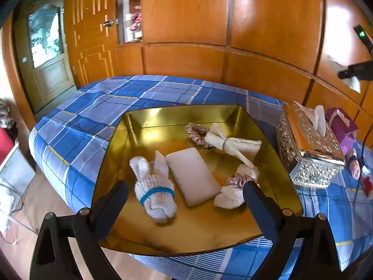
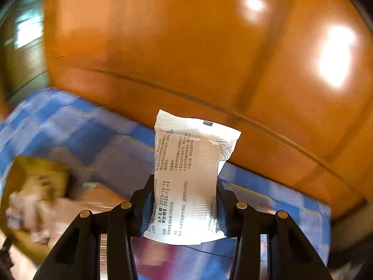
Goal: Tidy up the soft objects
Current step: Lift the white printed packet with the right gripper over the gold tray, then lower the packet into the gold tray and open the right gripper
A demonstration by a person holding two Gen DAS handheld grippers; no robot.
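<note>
- Now the white printed plastic packet [image 2: 188, 177] is clamped upright by the right gripper [image 2: 185, 207], above the blue checked bedsheet [image 2: 268, 193].
- It should be lowered gently into the shiny golden tray [image 1: 177, 116], in a free spot.
- The left gripper [image 1: 186, 191] is held wide open and empty over the tray.

The gold tray [image 1: 149, 119] looks like glossy, mirror-smooth metal. The rolled white sock [image 1: 155, 193] is ribbed knit cloth; the scrunchie [image 1: 197, 134] looks satiny. The checked bedsheet [image 1: 93, 107] is matt cloth. The wood panelling [image 1: 186, 18] is lacquered. The white packet [image 2: 186, 182] is smooth printed plastic.
</note>
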